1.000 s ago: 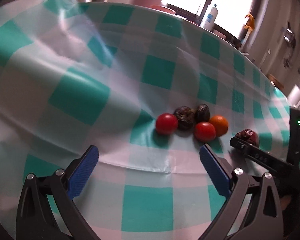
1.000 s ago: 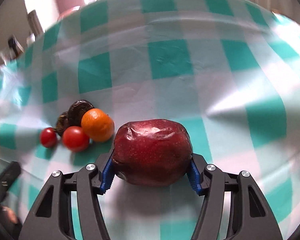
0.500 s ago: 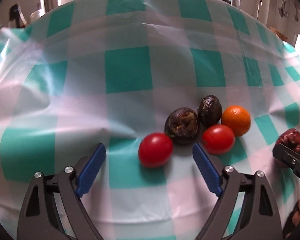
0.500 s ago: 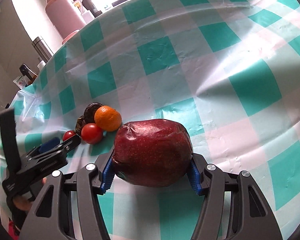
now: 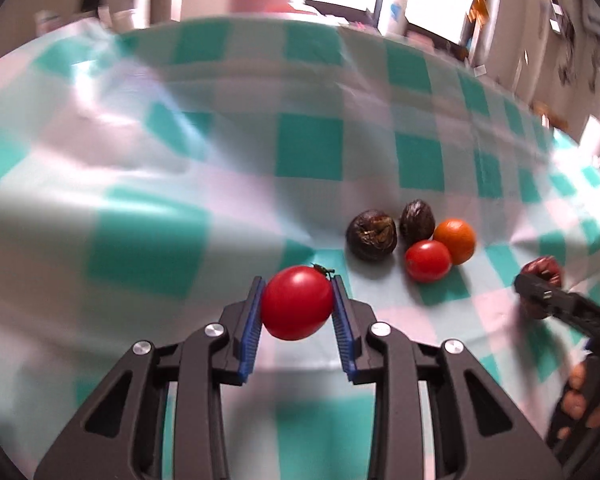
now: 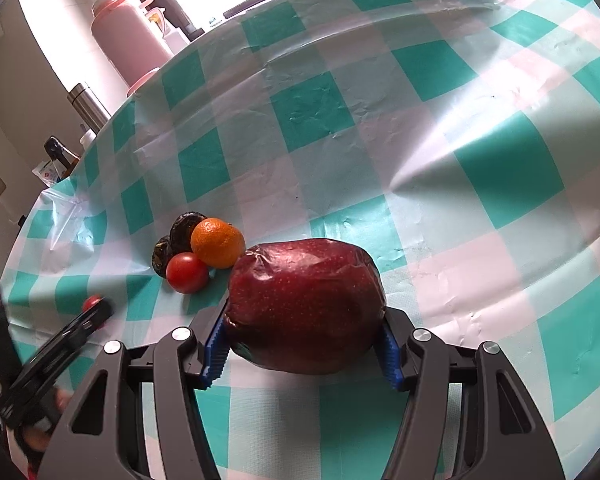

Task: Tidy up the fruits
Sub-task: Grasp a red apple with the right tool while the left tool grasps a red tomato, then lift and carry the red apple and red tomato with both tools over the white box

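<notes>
My left gripper (image 5: pixel 297 304) is shut on a red tomato (image 5: pixel 296 303) and holds it just above the cloth, left of the fruit cluster. The cluster holds two dark wrinkled fruits (image 5: pixel 372 234), a second tomato (image 5: pixel 427 261) and an orange (image 5: pixel 455 241). My right gripper (image 6: pixel 302 336) is shut on a large dark red apple (image 6: pixel 305 304), right of the same cluster (image 6: pixel 198 248). The right gripper with the apple shows at the right edge of the left wrist view (image 5: pixel 540 280). The left gripper shows at the lower left of the right wrist view (image 6: pixel 88 312).
A teal and white checked tablecloth (image 6: pixel 420 128) covers the table, with creases. A pink thermos (image 6: pixel 128 32) and a steel flask (image 6: pixel 88 104) stand beyond the far edge. A white bottle (image 5: pixel 396 8) stands by the window.
My left gripper has closed on the left tomato and lifted it away from the cluster. My right gripper keeps hold of the apple and has barely moved.
</notes>
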`<act>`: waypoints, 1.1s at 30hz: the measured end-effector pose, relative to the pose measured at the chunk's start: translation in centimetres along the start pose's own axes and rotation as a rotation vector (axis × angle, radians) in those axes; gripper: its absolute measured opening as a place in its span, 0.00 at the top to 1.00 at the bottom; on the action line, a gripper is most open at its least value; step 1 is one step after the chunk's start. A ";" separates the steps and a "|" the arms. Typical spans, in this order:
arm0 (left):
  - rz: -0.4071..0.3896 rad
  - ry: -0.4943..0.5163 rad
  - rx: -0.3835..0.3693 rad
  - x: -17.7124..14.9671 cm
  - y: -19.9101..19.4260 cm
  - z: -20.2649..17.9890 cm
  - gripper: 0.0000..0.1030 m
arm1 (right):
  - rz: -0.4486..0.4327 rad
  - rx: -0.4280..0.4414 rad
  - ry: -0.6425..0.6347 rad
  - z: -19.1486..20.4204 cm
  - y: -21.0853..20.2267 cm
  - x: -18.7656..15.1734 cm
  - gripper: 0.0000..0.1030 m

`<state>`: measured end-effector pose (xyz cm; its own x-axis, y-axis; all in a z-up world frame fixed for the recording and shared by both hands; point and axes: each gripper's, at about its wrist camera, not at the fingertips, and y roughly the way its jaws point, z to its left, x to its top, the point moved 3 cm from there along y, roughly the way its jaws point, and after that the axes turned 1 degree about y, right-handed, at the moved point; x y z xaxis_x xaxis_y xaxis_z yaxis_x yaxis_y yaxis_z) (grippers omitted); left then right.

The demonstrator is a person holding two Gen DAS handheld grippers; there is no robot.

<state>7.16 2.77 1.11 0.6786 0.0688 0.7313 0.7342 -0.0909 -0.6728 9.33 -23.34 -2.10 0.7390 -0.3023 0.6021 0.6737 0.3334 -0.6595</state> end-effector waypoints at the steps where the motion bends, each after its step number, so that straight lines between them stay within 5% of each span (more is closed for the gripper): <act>1: -0.021 -0.031 -0.004 -0.2 -1.0 0.5 0.68 | -0.005 0.006 0.002 -0.1 -0.1 0.0 0.42; 5: -0.083 -0.133 -0.002 -1.5 -3.9 2.4 0.68 | -0.034 0.035 0.003 -0.2 -0.8 0.0 0.42; 13: -0.049 -0.199 -0.022 -2.5 -4.6 3.3 0.68 | 0.002 0.050 -0.025 1.2 -2.7 -2.8 0.42; 21: -0.071 -0.145 -0.019 -2.8 -5.0 2.0 0.68 | -0.010 0.117 -0.117 4.5 -6.4 -8.1 0.42; 33: -0.089 -0.091 -0.037 -5.0 -6.7 0.7 0.68 | 0.005 0.176 -0.159 5.2 -9.5 -11.8 0.42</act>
<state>-1.11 3.70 1.86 0.6107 0.1682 0.7738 0.7918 -0.1168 -0.5995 -5.79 -18.32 -0.67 0.7233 -0.1607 0.6716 0.6493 0.4893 -0.5823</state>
